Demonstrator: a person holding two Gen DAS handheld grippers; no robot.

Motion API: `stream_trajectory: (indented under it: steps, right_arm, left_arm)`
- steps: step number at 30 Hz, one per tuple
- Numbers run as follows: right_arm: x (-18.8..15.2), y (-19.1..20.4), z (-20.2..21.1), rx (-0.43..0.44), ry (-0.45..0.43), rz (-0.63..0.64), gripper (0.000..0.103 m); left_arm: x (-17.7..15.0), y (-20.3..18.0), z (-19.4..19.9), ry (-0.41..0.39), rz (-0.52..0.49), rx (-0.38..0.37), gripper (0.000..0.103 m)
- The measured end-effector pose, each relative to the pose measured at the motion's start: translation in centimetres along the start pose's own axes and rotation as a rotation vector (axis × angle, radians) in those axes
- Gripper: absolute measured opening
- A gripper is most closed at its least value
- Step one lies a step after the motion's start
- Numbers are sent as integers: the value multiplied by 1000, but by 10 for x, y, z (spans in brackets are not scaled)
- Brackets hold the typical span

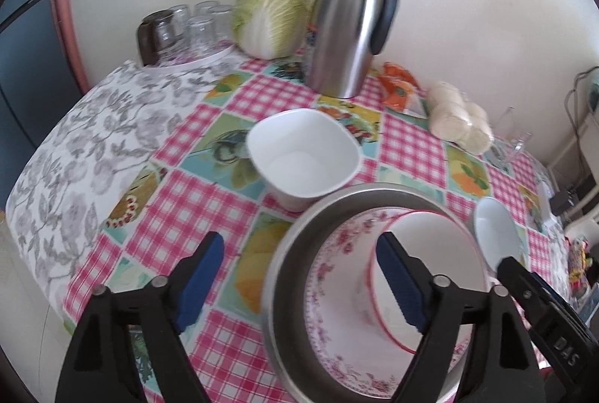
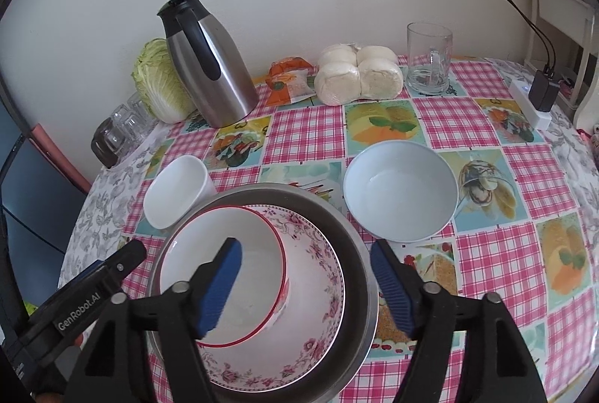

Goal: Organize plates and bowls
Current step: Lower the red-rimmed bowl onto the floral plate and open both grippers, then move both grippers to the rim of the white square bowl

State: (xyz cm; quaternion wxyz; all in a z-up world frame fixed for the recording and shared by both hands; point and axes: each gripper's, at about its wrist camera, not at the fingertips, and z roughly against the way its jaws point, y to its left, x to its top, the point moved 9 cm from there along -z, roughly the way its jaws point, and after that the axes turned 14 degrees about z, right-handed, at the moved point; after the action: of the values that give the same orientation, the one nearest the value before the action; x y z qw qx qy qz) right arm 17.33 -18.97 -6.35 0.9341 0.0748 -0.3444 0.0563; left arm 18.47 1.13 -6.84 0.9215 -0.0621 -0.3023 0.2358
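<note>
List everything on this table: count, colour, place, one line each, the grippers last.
Steel bowl: one, silver, near table edge, bottom of the stack.
Floral porcelain bowl: one, white with pink flowers, nested in the steel bowl.
Red-rimmed white bowl: one, tilted inside the floral bowl.
Square white bowl: one, left of the stack.
Round pale bowl: one, right of the stack.
Steel thermos jug: one, silver and black, by the wall.
Napa cabbage: one, green-white, left of the jug.
Upturned glasses: several, clear, on a tray, far left.
Bagged buns: one pack, cream.
Orange packet: one, beside the buns.
Glass mug: one, clear, far right.
Left gripper: blue-padded jaws open, empty.
Right gripper: same.
</note>
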Motion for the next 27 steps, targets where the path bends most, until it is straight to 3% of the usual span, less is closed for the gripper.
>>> stream_trajectory:
  steps: [3,9,18,27]
  right_arm:
    - [-2,-2,-2,-6,5,-2,90]
    - [-3,-7,-2,-21,7,-16,103]
    - [-7,-10,-4,-33,21,-32,103]
    - [-5,-3,-3,-19,7,-20,103]
  left_arm:
    - [3,9,-1,-15,21,31,93]
    - [10,25,-1,-51,61,78,98]
    - [13,40,-2,-58,99,135,103]
    - [18,39,-1,-60,100,118,103]
